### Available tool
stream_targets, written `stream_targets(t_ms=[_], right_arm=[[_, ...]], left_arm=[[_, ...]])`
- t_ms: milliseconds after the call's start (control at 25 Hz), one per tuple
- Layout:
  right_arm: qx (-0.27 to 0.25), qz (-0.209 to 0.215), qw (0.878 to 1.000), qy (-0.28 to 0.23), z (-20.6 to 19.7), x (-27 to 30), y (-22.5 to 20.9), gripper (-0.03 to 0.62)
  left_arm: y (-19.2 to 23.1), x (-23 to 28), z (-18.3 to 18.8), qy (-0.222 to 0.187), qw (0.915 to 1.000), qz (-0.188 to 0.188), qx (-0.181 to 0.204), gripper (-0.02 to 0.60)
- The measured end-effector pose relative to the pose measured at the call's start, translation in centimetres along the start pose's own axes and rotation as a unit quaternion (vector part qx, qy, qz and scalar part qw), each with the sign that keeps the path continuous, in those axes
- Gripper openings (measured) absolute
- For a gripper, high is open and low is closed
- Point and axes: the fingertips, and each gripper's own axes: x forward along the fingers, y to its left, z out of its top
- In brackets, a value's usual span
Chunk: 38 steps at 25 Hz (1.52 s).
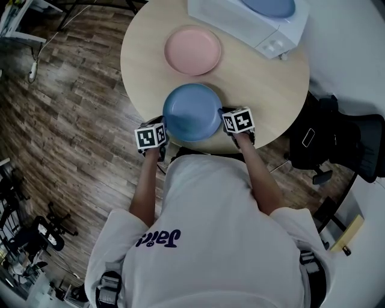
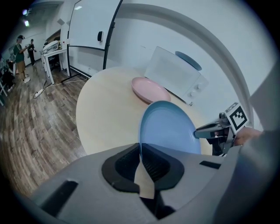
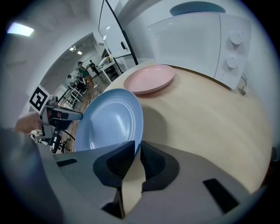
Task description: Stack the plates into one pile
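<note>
A blue plate (image 1: 191, 112) hangs tilted just above the near edge of the round wooden table (image 1: 271, 90). My left gripper (image 1: 166, 128) is shut on its left rim and my right gripper (image 1: 224, 118) is shut on its right rim. In the left gripper view the rim of the blue plate (image 2: 168, 131) runs between the pads of the left gripper (image 2: 141, 153). The right gripper view shows the same plate (image 3: 111, 122) pinched by the right gripper (image 3: 137, 151). A pink plate (image 1: 193, 50) lies flat on the table farther back, apart from the blue one.
A white microwave (image 1: 252, 21) stands at the table's far right, with another blue plate (image 1: 269, 6) on top of it. A black chair with a bag (image 1: 337, 138) is right of the table. Wooden floor lies to the left.
</note>
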Motion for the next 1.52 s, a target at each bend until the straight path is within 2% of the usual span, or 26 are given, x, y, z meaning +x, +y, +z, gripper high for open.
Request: stream_targets(t_ms=[360,680,1080,1320,1520], right_arm=[[0.031,-0.001,0.998,-0.059,7.0,-1.3,-2.7,0.043],[0.055,-0.013,0.995,-0.085,13.7,-0.5,-6.7,0.040],[0.069,-0.028,0.991,-0.114,21.7,2.2,-10.6,0.040],[0.082,-0.037,0.989,-0.116,24.1,4.2,-12.4,0.040],[0.087,-0.050,0.990,-0.102,24.1,5.5,-13.2,0.040]], left_arm=[[-0.9,0.8,7.1,-0.026,0.9996,-0.010,-0.005,0.028],[-0.6,4.0,14.8,-0.046,0.9989,-0.005,-0.008,0.026],[1.4,8.9,22.1,-0.052,0.9984,0.013,-0.020,0.026],[2.3,11.3,24.3,-0.046,0.9983,0.023,-0.027,0.026],[2.9,13.0,24.4,-0.029,0.9989,0.028,-0.026,0.026]])
